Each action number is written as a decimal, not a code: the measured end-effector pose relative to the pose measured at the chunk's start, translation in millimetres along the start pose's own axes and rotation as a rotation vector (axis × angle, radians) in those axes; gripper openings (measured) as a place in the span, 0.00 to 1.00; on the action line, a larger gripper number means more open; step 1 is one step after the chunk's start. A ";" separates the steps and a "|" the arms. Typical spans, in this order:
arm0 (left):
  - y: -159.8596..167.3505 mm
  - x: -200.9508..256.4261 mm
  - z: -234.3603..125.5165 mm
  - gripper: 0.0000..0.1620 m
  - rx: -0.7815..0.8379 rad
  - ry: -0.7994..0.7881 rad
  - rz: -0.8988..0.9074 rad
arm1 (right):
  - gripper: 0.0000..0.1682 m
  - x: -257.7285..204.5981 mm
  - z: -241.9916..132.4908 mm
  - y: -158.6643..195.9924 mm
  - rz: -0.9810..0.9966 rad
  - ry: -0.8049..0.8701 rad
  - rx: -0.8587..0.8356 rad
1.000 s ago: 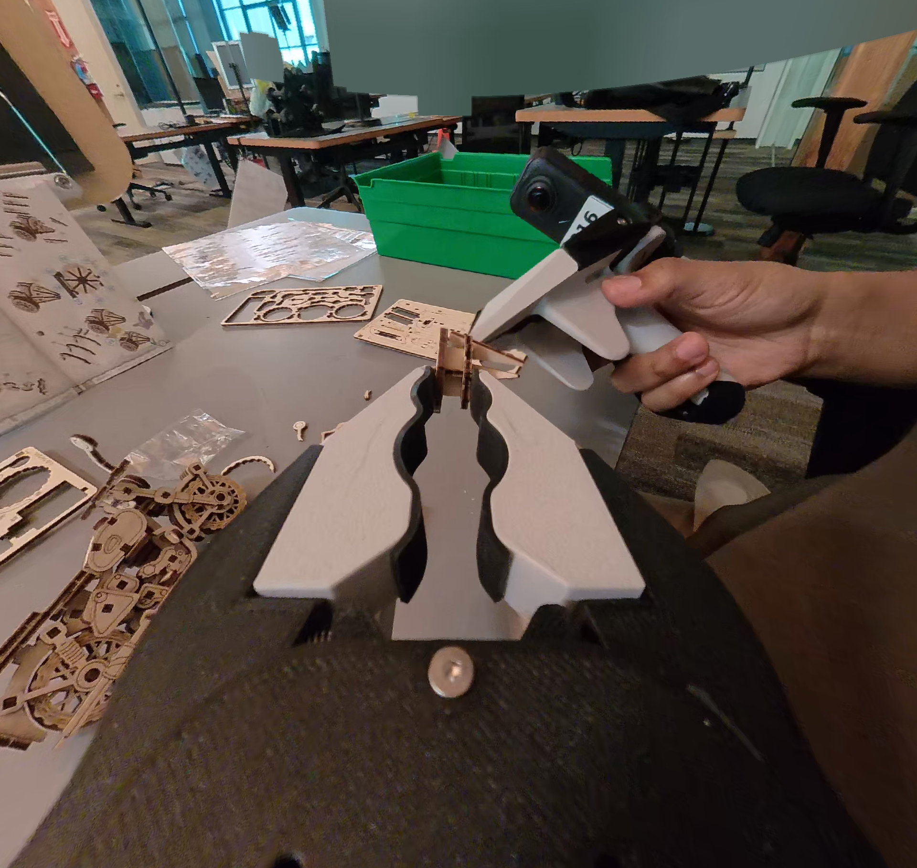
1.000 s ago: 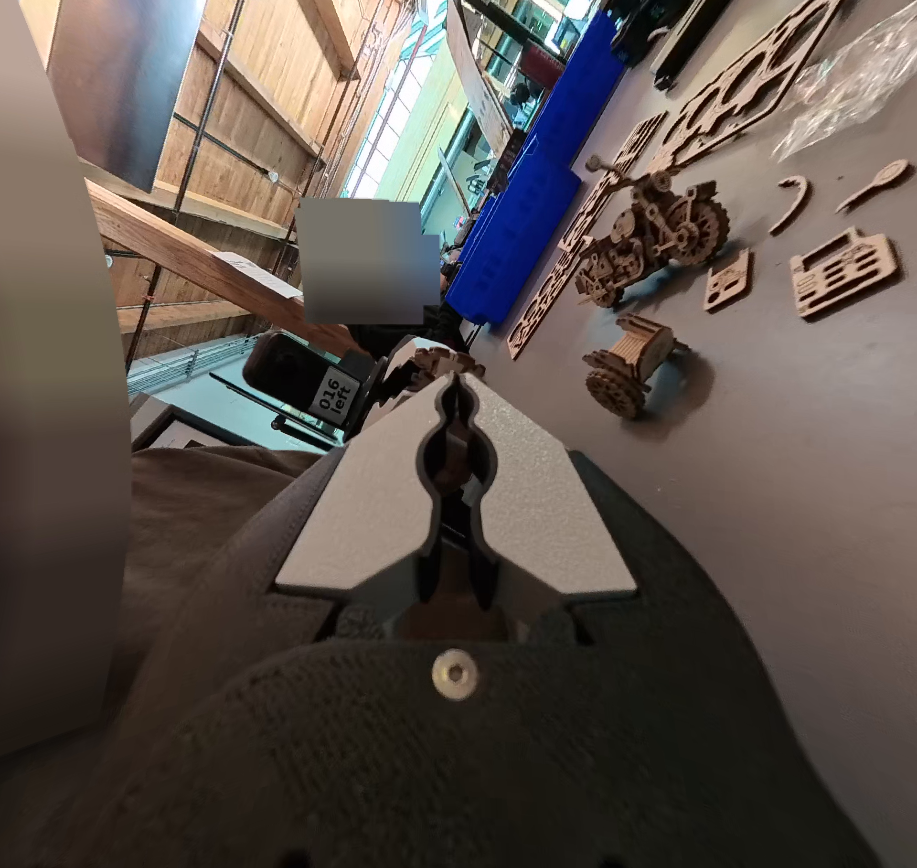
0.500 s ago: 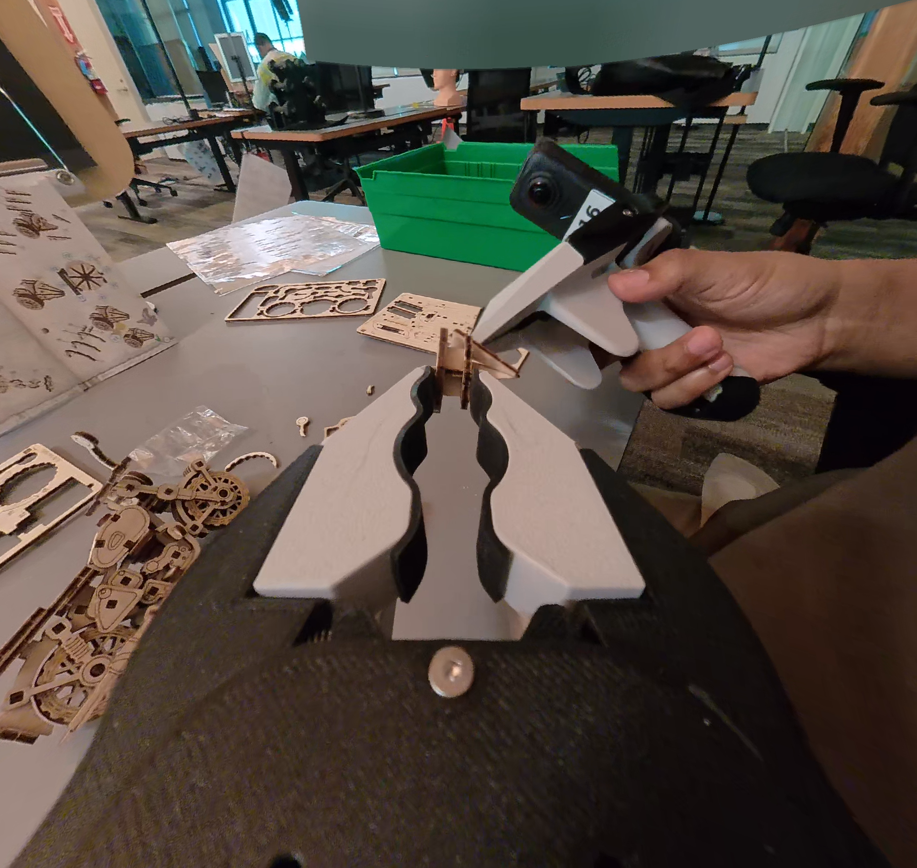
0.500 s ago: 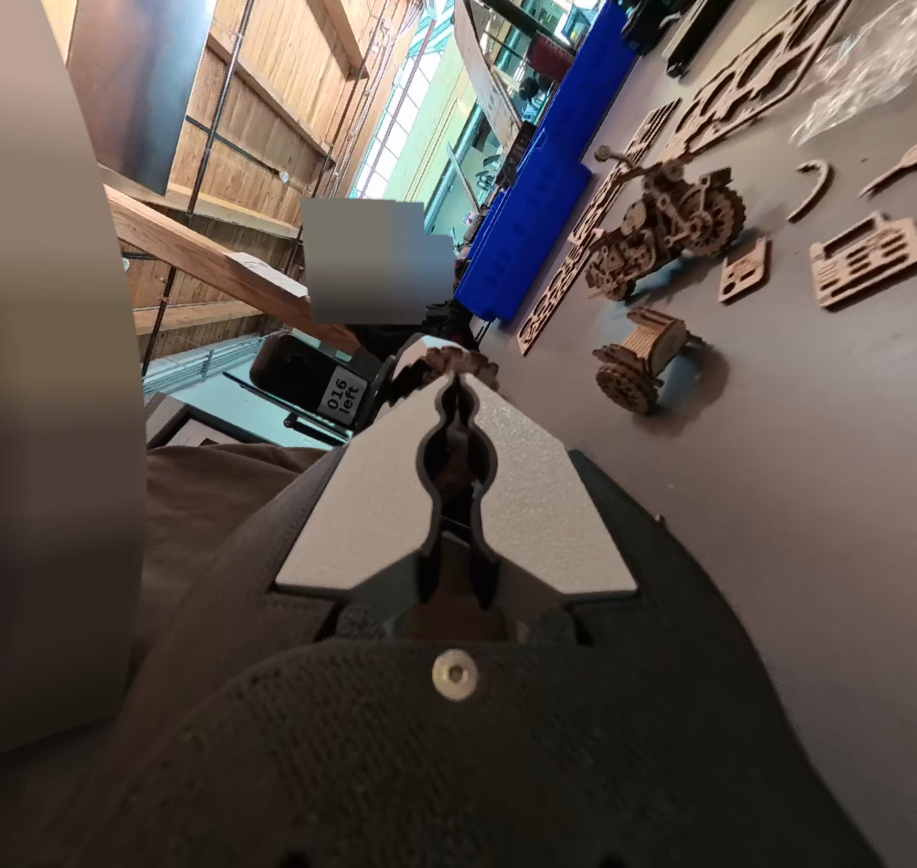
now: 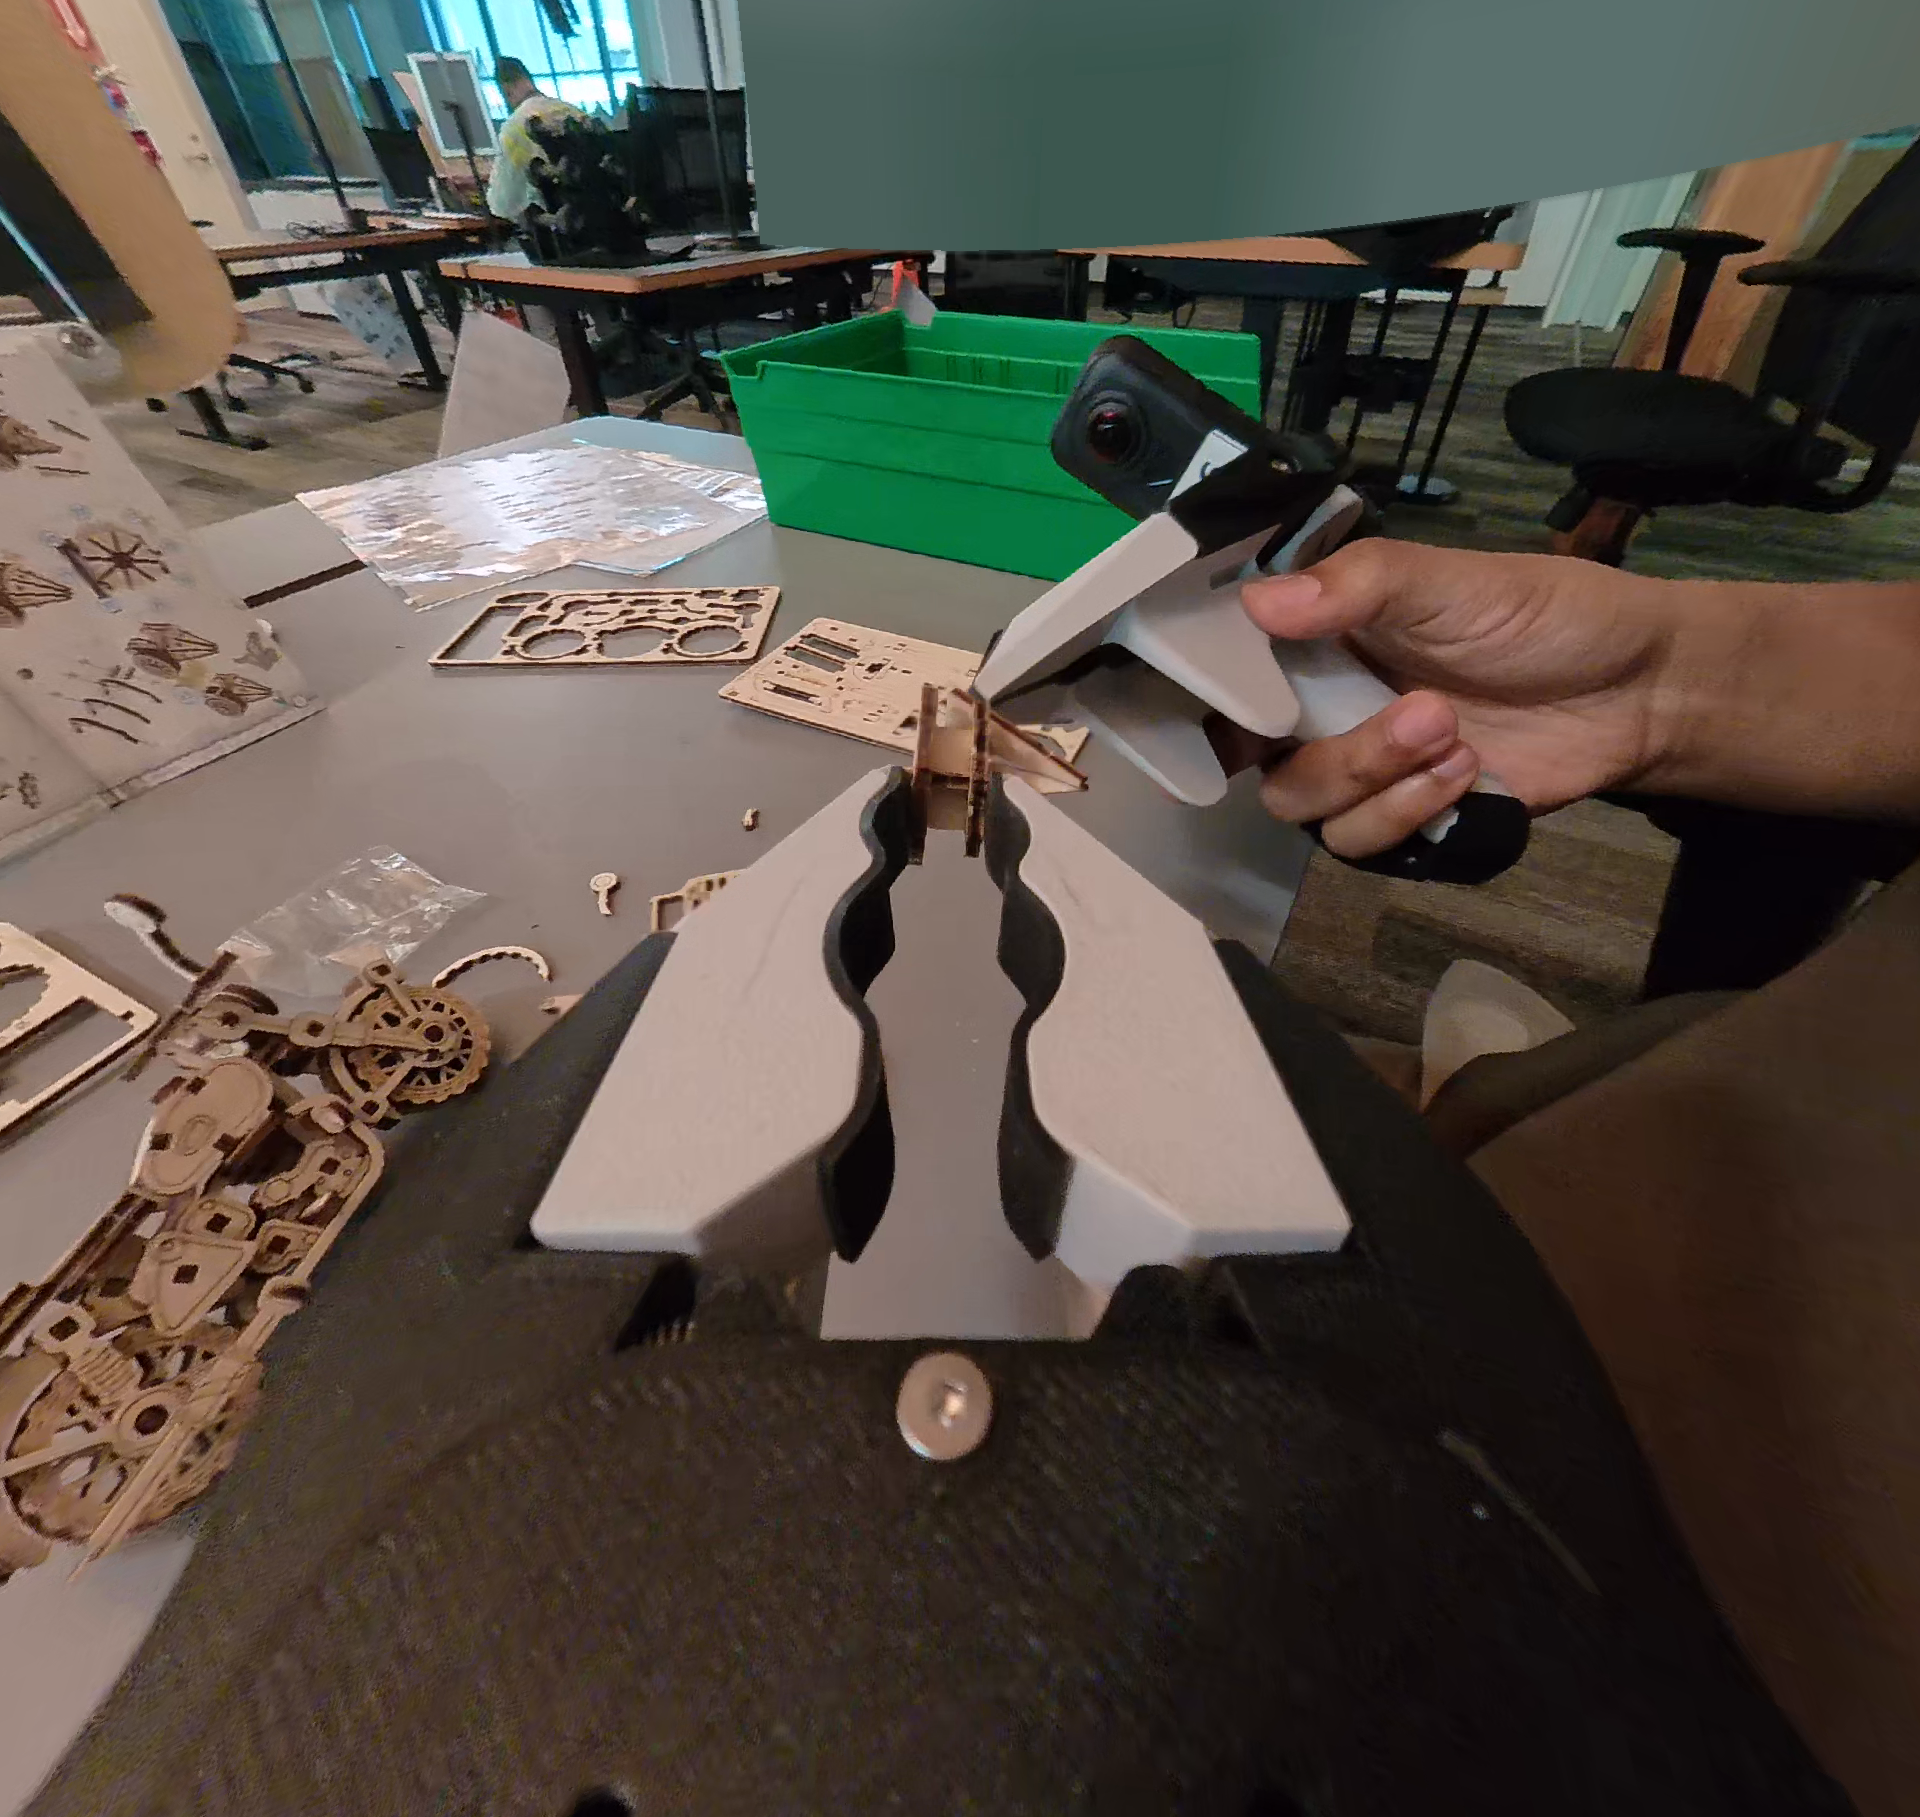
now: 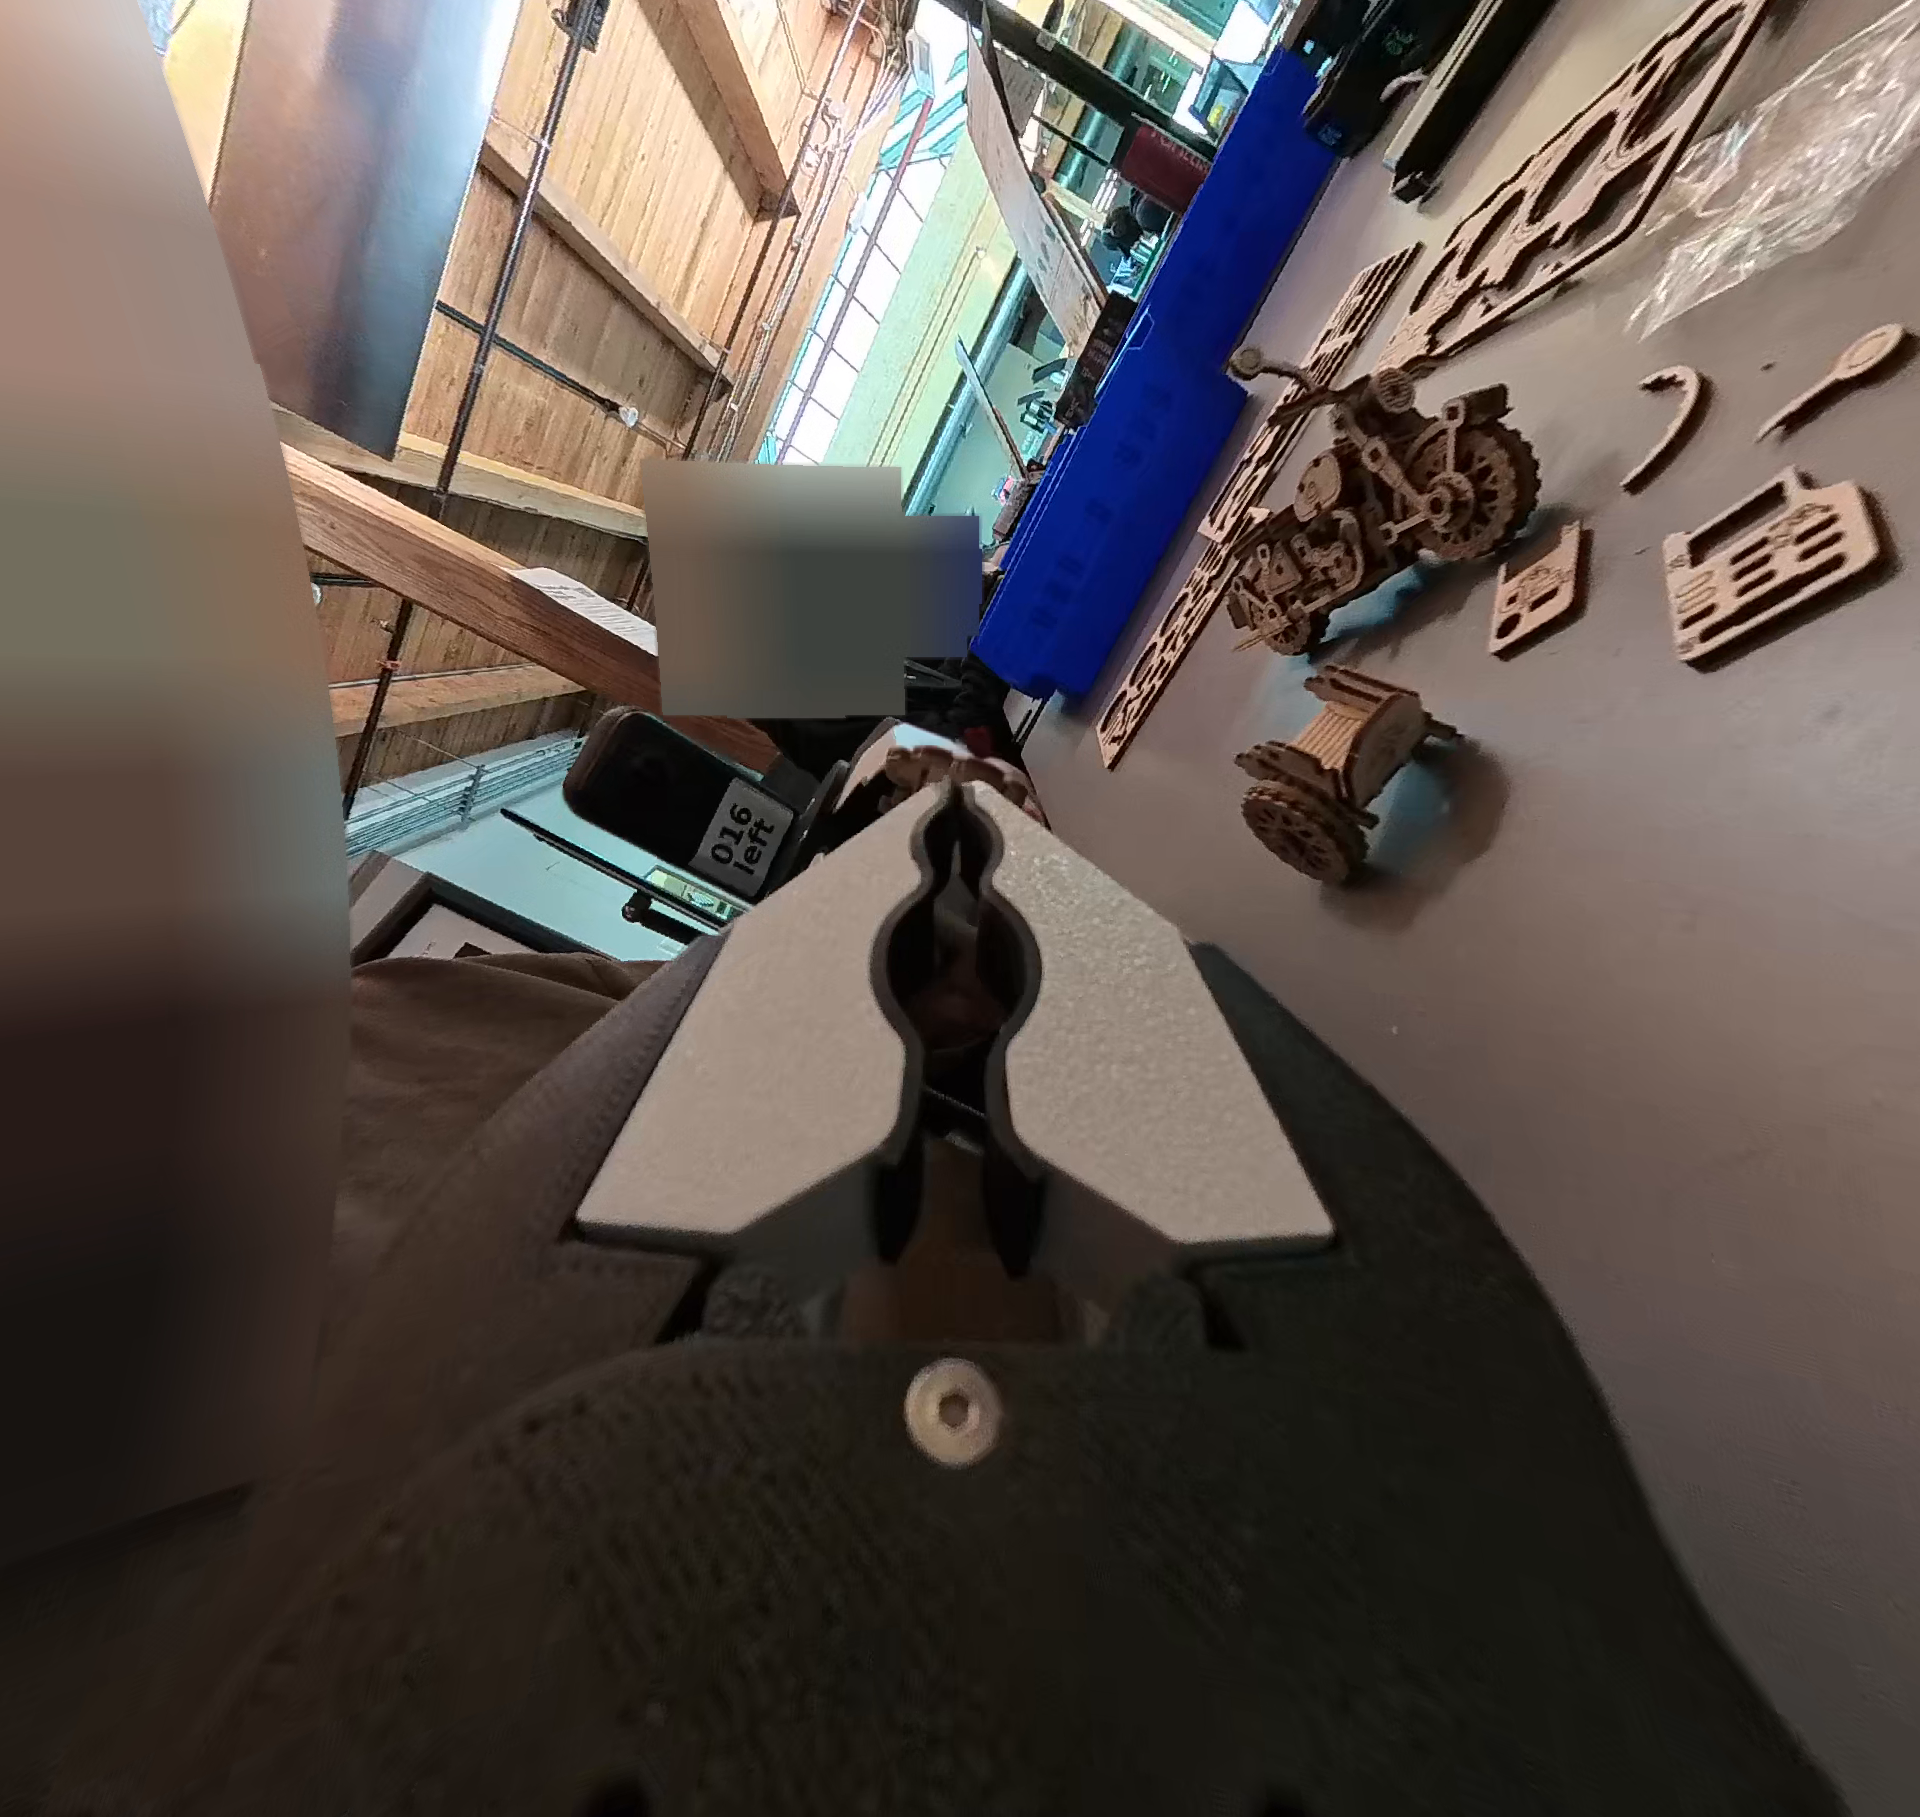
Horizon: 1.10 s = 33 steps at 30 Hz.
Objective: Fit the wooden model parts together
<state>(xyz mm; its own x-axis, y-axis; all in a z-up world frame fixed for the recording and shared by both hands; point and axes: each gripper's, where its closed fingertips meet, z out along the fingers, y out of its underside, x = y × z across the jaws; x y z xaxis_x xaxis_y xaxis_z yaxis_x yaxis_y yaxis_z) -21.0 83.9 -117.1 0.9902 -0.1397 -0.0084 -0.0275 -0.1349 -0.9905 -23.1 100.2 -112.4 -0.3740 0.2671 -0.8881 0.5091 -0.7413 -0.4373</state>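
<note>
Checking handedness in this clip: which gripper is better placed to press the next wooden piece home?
Probably the right gripper: its closed tips sit at the top of the small wooden assembly, seemingly pinching a thin piece. The left gripper is clamped on that assembly, bracing it.

a printed label (image 6: 744, 835) sits on the left gripper (image 6: 940, 780)

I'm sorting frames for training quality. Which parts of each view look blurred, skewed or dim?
Left wrist view: sharp at the wooden part, wide-angle bending at the edges, even light. Right wrist view: scene rolled sideways, table dim, soft shadow under the wooden motorcycle.
</note>
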 end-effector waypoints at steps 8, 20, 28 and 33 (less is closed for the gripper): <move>-1.1 -0.3 -0.4 0.07 0.015 0.034 -0.078 | 0.00 -2.1 -0.9 -2.6 -0.017 0.007 0.010; -17.7 3.7 -7.4 0.07 0.156 0.384 -0.670 | 0.07 -32.0 -12.8 -14.9 -0.472 0.029 -0.023; -17.0 0.1 -7.2 0.07 0.181 0.450 -0.840 | 0.03 -32.1 -8.5 -8.8 -0.796 0.231 -0.058; -16.9 8.1 -4.5 0.07 0.179 0.467 -0.863 | 0.04 -28.8 -0.2 1.6 -0.758 0.226 -0.074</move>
<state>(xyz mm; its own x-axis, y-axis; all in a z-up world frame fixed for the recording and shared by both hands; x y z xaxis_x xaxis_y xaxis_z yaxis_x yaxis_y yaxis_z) -13.2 80.6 -99.9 0.5069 -0.4406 0.7409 0.7355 -0.2272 -0.6383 -11.3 91.4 -87.6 -0.4769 0.8070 -0.3484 0.2323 -0.2666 -0.9354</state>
